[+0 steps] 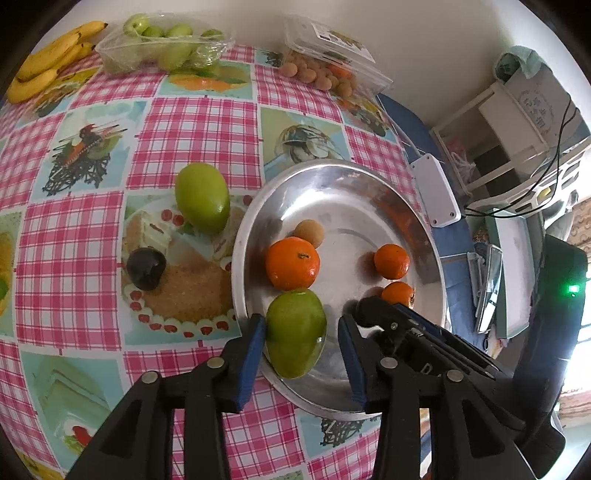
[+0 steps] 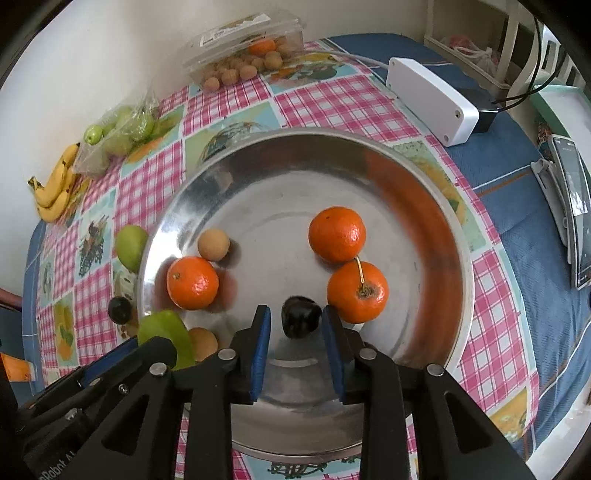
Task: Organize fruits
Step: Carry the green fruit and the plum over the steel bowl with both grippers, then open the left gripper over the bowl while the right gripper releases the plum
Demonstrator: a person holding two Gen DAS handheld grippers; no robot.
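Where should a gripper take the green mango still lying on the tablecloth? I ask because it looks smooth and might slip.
Grip the green mango across its narrow middle, coming from above with the fingers on its two long flanks. It lies lengthwise, its ends taper, and only the dark plum sits nearby, so both sides are free.

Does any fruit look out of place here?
Yes. One orange lies among the small brown fruits by the clear box, while the other oranges lie on the metal plate.

We hold both grippers steeply downward over the steel plate (image 2: 436, 192): left gripper (image 1: 301, 334) slightly parted, right gripper (image 2: 295, 325) narrowly parted.
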